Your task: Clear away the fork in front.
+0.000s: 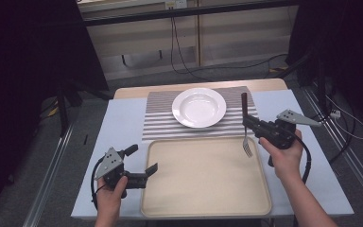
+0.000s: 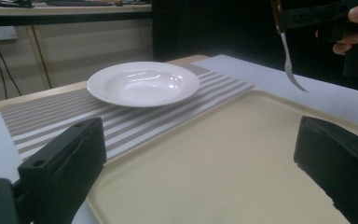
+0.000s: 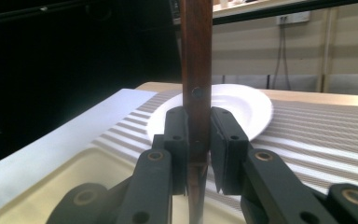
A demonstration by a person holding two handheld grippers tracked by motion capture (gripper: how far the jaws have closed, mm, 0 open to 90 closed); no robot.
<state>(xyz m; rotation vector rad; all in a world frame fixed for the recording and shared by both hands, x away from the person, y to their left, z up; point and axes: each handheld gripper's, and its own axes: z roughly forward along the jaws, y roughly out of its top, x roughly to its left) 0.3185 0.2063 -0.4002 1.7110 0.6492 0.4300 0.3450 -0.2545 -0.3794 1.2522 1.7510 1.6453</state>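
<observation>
Holding a fork (image 1: 246, 126) upright above the worktop (image 1: 123, 127), my right hand-held gripper (image 1: 251, 124) clamps its two black jaws on the dark wooden handle, tines pointing down over the far right corner of the beige tray (image 1: 203, 198). From the right gripper view the handle (image 3: 196, 70) stands vertical between the closed pads (image 3: 176, 140), with the white plate (image 3: 247, 109) behind it. That plate (image 1: 199, 107) sits on a grey striped placemat (image 1: 158, 116) just beyond the tray, with nothing on it. My left hand-held gripper (image 1: 147, 174) rests low at the tray's near left edge, its jaws spread wide and gripping nothing; in the left gripper view the tray (image 2: 214, 158) lies between them, and the fork (image 2: 291, 65) hangs at upper right.
</observation>
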